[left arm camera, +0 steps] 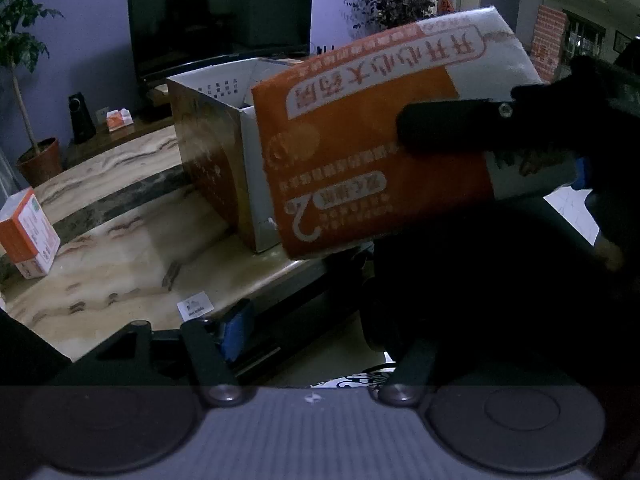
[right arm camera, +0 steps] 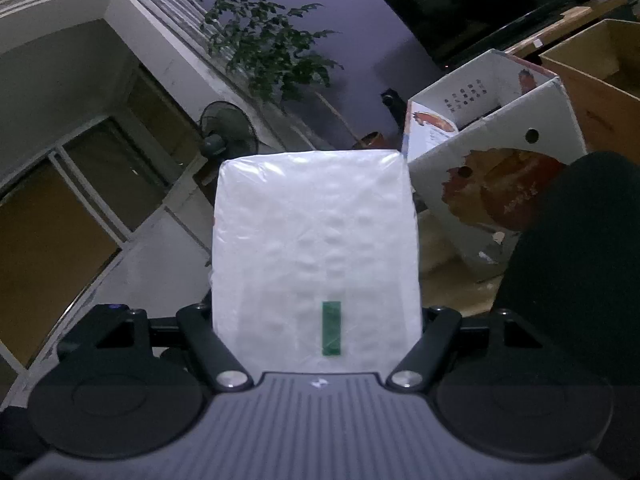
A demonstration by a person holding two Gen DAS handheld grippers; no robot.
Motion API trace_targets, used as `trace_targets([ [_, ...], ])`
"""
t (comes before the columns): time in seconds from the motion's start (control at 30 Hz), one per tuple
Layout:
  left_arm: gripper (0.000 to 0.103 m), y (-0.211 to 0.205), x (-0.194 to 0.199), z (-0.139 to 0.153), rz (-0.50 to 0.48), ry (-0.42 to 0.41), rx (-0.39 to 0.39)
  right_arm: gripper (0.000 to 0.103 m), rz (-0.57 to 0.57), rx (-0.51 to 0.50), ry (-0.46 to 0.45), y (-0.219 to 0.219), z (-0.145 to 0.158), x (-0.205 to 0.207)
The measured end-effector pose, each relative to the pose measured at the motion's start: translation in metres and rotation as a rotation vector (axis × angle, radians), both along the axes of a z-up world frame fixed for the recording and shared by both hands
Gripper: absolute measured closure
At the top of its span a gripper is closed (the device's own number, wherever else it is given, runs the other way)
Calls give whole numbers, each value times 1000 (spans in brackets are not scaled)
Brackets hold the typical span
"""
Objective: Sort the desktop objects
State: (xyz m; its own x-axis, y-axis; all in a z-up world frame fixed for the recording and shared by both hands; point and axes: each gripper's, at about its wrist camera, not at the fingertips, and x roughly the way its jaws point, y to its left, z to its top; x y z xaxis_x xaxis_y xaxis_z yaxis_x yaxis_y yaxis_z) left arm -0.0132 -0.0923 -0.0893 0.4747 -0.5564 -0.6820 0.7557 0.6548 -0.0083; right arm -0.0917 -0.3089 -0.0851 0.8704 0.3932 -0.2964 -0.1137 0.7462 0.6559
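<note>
An orange and white tissue pack [left arm camera: 360, 148] hangs tilted in the air, in front of the white open-topped carton [left arm camera: 212, 148] on the marble table [left arm camera: 120, 264]. My right gripper [right arm camera: 316, 320] is shut on this pack, which shows in the right wrist view as a white plastic-wrapped block [right arm camera: 316, 248]. One of its black fingers [left arm camera: 440, 128] lies across the orange face. My left gripper [left arm camera: 320, 332] hangs low off the table's near edge, open, with nothing between its fingers. A second small orange pack [left arm camera: 28, 236] stands at the table's left.
A brown cardboard box [right arm camera: 592, 80] stands beside the white carton [right arm camera: 492, 152]. Behind the table are a dark television [left arm camera: 220, 16], a speaker [left arm camera: 80, 116] and potted plants [left arm camera: 24, 48]. A dark sleeve [right arm camera: 580, 260] fills the right of the view. A small label [left arm camera: 194, 306] lies near the table edge.
</note>
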Motion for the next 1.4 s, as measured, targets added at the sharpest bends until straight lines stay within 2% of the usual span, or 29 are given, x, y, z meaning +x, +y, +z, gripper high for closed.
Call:
trace_targets([
  [0.27, 37, -2, 1, 0, 0, 3, -2, 28, 5, -1, -1, 0, -2, 0],
  [0.7, 36, -2, 3, -2, 3, 8, -6, 28, -14, 70, -6, -9, -6, 1],
  [1.4, 36, -2, 1, -2, 5, 6, -3, 28, -30, 91, -14, -14, -9, -1],
])
